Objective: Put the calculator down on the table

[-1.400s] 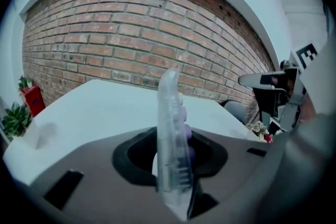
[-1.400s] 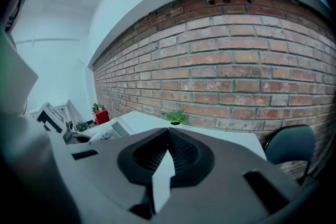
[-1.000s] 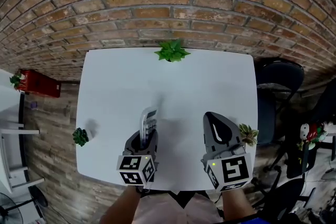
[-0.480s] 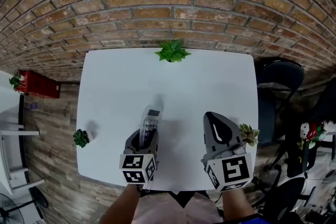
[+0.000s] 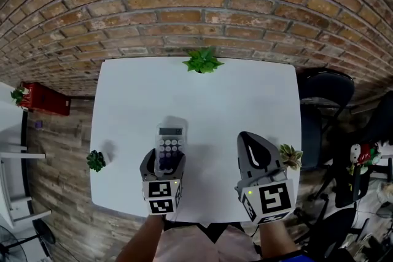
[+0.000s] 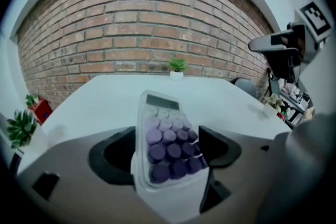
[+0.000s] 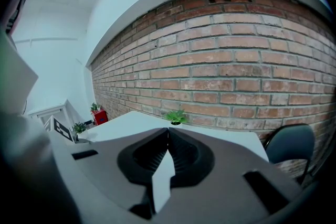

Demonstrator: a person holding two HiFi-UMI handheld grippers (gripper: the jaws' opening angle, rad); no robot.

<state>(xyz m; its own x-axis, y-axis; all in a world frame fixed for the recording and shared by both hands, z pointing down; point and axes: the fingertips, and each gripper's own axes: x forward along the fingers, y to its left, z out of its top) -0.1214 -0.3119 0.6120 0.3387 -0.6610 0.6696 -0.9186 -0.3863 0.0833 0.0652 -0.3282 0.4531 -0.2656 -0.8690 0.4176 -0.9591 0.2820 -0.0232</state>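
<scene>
Grey moulded shells on left gripper [image 5: 164, 155] and right gripper [image 5: 250, 143], black pads inside. At the rear of each, a cube [image 5: 161, 196] of black-and-white square markers with a tiny green light. Left jaws opening, calculator [image 5: 170, 143] between them.

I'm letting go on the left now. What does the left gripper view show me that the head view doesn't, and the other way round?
Only the left gripper view: the calculator close up with its purple keys, lying between the jaws of the left gripper, which are opening, with a dark pad on either side. Only the head view: the left gripper's marker cube, the table's near edge, and the right gripper from above, jaws together. Both: the calculator face up, the potted plant at the table's far edge, and the brick wall.
</scene>
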